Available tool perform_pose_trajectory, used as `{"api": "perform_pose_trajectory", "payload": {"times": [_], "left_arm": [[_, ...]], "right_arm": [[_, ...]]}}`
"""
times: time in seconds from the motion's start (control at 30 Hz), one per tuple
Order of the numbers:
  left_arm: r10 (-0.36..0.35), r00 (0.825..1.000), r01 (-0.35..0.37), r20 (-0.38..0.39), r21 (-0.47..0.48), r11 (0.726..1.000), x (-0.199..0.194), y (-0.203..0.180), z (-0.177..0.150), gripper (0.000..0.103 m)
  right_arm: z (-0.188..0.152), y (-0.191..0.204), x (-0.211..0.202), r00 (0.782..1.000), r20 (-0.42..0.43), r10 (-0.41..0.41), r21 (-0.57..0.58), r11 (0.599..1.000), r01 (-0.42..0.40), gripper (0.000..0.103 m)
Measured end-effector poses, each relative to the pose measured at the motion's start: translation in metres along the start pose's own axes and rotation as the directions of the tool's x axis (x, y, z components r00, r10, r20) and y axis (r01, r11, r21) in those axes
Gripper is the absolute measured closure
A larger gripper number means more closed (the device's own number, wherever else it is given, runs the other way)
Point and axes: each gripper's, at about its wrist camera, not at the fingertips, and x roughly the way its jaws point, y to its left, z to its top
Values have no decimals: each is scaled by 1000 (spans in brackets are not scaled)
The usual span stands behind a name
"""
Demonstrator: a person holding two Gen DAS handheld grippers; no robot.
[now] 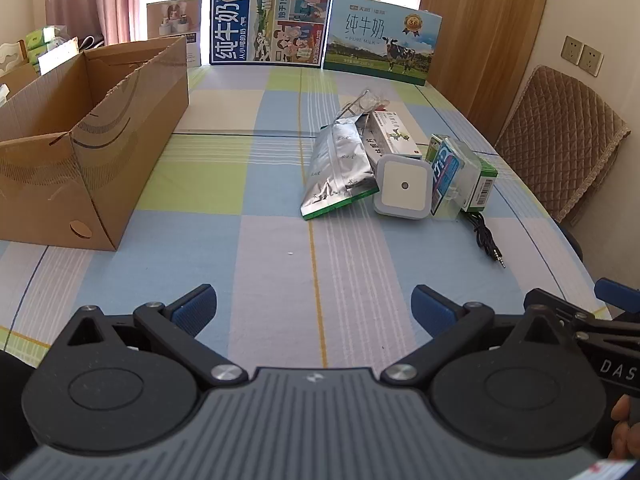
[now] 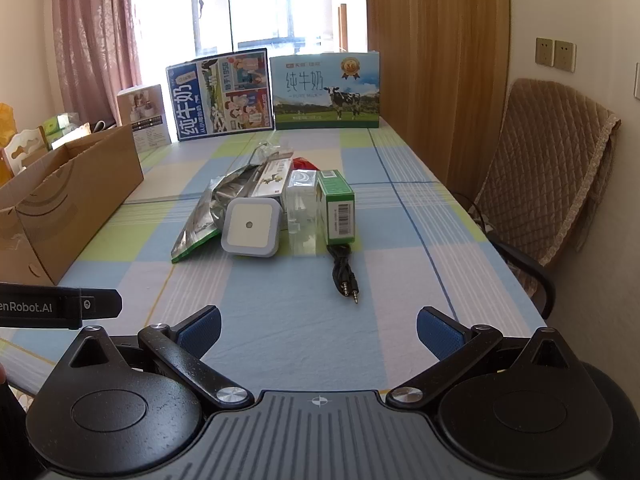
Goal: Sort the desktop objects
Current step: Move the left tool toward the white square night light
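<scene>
A pile of small objects lies mid-table: a silver foil pouch [image 1: 340, 164] [image 2: 204, 216], a white square night light [image 1: 402, 186] [image 2: 250, 228], a white medicine box [image 1: 396, 134] [image 2: 272, 178], a clear blister pack [image 1: 446, 176] [image 2: 300, 208], a green box [image 1: 482, 182] [image 2: 338, 208] and a black audio cable [image 1: 488, 240] [image 2: 344, 272]. An open cardboard box [image 1: 92, 140] [image 2: 60, 200] stands at the left. My left gripper [image 1: 314, 308] is open and empty, short of the pile. My right gripper [image 2: 318, 328] is open and empty, just short of the cable.
Two milk cartons [image 1: 272, 22] [image 2: 326, 90] and a smaller box [image 1: 174, 28] stand upright at the table's far edge. A padded chair [image 2: 544, 184] sits at the right side. The checked tablecloth [image 1: 256, 240] covers the table.
</scene>
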Motion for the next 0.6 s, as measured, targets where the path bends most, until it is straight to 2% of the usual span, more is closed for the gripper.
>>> {"api": "perform_pose_trajectory", "payload": {"times": [0.33, 0.6], "left_arm": [[-8, 1000, 8, -2, 5, 1000, 0, -3, 2, 1], [-32, 999, 32, -23, -2, 1000, 4, -3, 5, 1]], "right_arm": [[2, -6, 2, 1000, -11, -6, 27, 1000, 6, 2], [7, -19, 11, 998, -57, -10, 76, 997, 15, 2]]}}
